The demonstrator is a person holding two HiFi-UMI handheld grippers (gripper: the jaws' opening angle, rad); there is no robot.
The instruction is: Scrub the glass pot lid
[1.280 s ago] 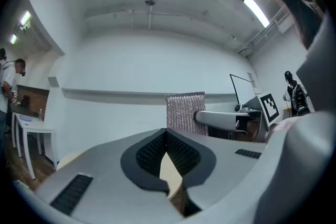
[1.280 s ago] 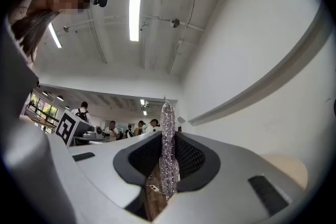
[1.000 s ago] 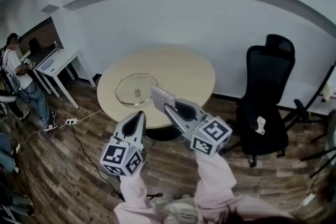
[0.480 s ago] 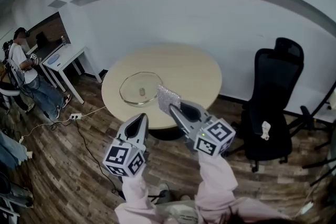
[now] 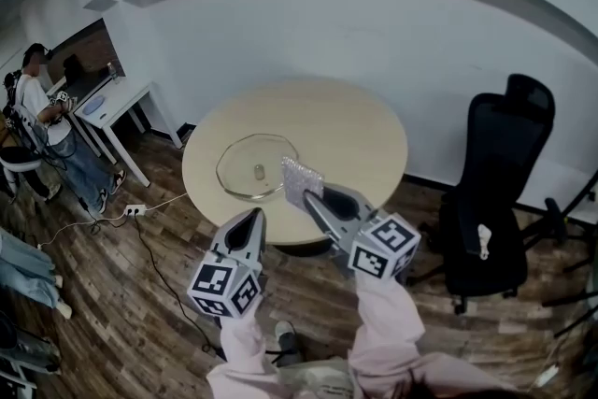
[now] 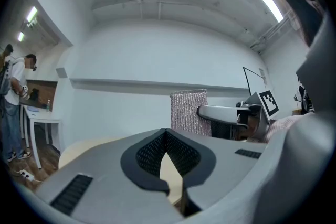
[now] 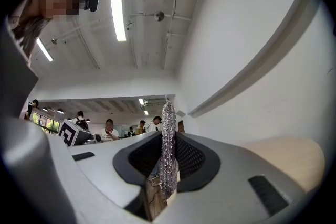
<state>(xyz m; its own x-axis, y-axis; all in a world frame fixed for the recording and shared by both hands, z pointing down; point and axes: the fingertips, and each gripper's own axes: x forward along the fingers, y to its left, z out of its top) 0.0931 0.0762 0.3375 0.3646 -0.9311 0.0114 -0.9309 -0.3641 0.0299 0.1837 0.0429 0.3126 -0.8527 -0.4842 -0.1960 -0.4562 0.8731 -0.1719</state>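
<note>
A clear glass pot lid (image 5: 256,165) with a small knob lies flat on the round beige table (image 5: 346,131), toward its near left side. My right gripper (image 5: 308,196) is shut on a silvery scrubbing cloth (image 5: 301,179), which stands up from its jaws at the table's near edge, just right of the lid. In the right gripper view the silvery scrubbing cloth (image 7: 168,147) shows edge-on between the pads. My left gripper (image 5: 256,216) is shut and empty, held below the table's near edge. In the left gripper view the cloth (image 6: 188,110) and the right gripper (image 6: 205,111) appear to the right.
A black office chair (image 5: 495,192) stands right of the table. At the far left a person (image 5: 42,121) stands by a white desk (image 5: 117,107). A power strip and cable (image 5: 131,212) lie on the wooden floor left of the table.
The view has shifted closer to the table. Both grippers stay shut, and the right one with the cloth now sits nearer the lid's right edge.
</note>
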